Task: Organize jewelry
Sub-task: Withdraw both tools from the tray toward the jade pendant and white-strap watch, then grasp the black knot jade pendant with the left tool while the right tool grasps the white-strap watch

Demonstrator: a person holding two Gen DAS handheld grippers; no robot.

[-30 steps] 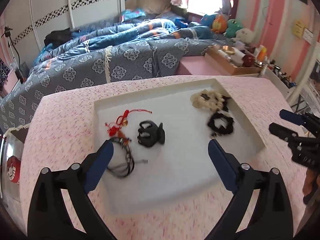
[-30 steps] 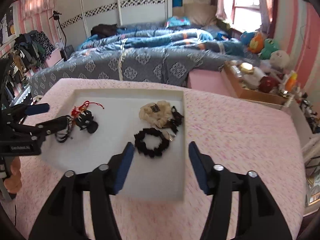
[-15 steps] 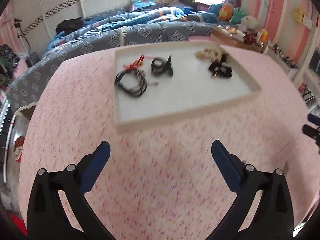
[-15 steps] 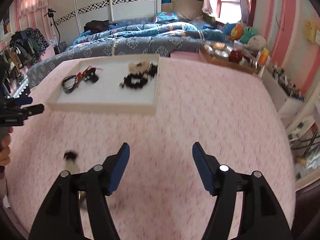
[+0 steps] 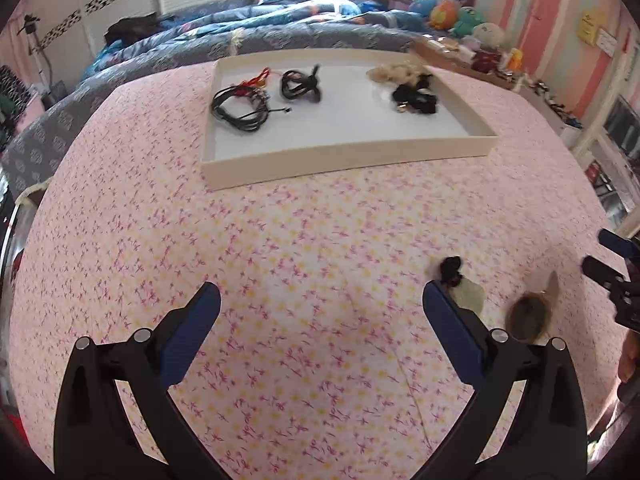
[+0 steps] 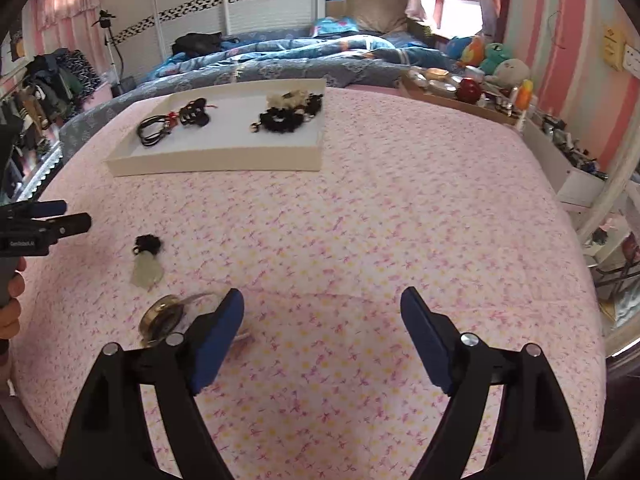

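Left wrist view first: my left gripper (image 5: 320, 304) is spread wide over bare pink floral cloth (image 5: 280, 240), nothing between its pads. Just beside its right finger lies a pale pendant with a black knot (image 5: 454, 276), then a round brass piece (image 5: 526, 314). My right gripper (image 6: 322, 308), just opened wider, holds nothing; the brass piece sits at its left finger. Farther off, the white tray (image 6: 216, 160) holds bracelets and hair ties.

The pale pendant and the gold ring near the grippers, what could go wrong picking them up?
1. The pale pendant and gold ring lie close together, so one grab might nudge the other.
2. Both lie flat on the floral cloth; the open right gripper may pinch fabric instead.
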